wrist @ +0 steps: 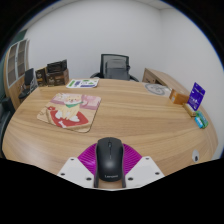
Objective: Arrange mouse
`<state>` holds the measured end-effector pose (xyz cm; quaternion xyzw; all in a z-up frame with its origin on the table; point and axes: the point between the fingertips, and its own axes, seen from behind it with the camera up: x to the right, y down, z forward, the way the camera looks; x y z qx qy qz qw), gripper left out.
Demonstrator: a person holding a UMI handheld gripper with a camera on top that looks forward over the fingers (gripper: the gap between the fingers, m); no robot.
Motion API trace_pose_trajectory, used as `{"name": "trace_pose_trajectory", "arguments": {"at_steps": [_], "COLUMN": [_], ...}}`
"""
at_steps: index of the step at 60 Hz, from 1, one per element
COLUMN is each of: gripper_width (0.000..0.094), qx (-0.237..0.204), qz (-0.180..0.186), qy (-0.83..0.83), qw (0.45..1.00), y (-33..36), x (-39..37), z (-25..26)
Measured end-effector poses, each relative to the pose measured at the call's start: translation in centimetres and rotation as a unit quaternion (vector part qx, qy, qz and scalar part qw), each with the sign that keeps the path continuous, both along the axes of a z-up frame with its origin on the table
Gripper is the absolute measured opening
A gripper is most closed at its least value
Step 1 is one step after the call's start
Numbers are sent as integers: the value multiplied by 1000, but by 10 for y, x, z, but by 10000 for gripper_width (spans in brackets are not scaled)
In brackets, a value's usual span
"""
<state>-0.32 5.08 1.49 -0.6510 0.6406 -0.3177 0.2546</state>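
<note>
Carrying step, as judged — the mouse (108, 160) sits between the pads at lower centre of the frame, raised above the surface (130, 115); the tool (108, 168) is narrowed onto it, both fingers (78, 168) pressing its flanks; placement appears still to come. The next move calls for choosing a bare patch of wood ahead, lowering until the base rests flat, then releasing without dragging the body sideways. Mouse: black, matte, smoothly domed; a scroll wheel shows near its front end, at centre; no cable can be made out. At middle left of the frame lies a mat (70, 112) with red-and-white print, beyond the fingers and well apart from the mouse; a purple box (195, 96) stands at the right edge of the surface; chairs (117, 68) line the far side, upper centre.
</note>
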Motion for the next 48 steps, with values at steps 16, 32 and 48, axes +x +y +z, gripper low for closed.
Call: {"name": "trace_pose_trajectory", "arguments": {"at_steps": [16,32,48], "gripper_width": [308,309,315], "qx": [22,43,31], "qz": [6,48,60], "qy": [-80,-80,-32], "qw": [996,995,997], "y": [28,126,173], "x": [81,171,189], "z": [135,122,21]}}
